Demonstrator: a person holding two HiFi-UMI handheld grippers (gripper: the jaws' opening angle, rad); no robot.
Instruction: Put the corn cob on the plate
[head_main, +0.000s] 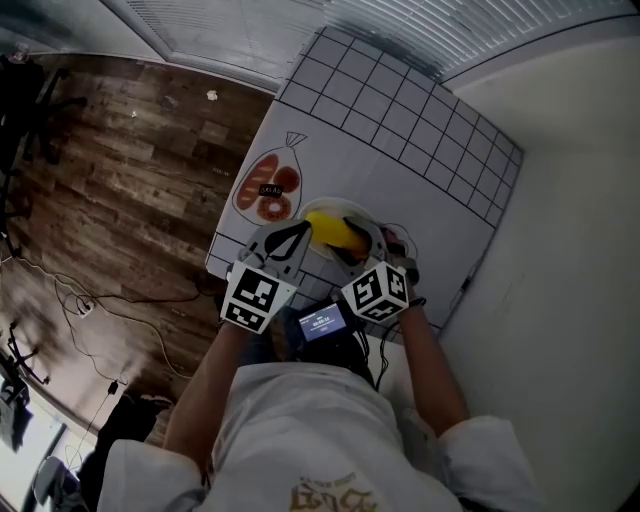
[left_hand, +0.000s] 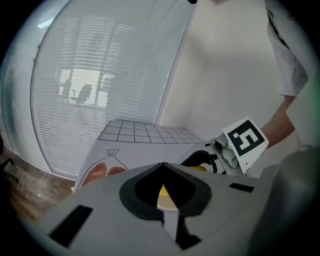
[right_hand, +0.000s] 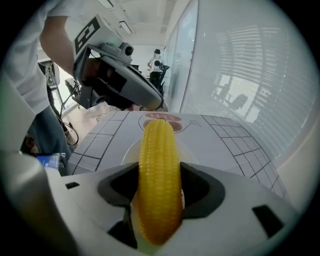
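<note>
1. Up close, the right grey two-jaw gripper (right_hand: 160, 180) is clamped on the one yellow corn cob (right_hand: 158, 145), held over the one round white plate (head_main: 346, 206).
2. The left grey gripper (left_hand: 163, 172) has its jaws together, empty, just beside the plate.
3. Underneath lies a white tabletop with black grid lines (head_main: 400, 140) and one printed sausage-bag drawing (head_main: 268, 190).
4. Beyond are the dark wooden plank floor (head_main: 110, 180) and the slatted window blinds (head_main: 480, 30).

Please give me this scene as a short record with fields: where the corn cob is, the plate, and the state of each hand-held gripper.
corn cob: yellow, over the plate; contact cannot be told
plate: white, on the gridded mat
right hand-held gripper: shut on the corn cob
left hand-held gripper: jaws together, nothing between them, near the plate
task state: corn cob not yet released
</note>
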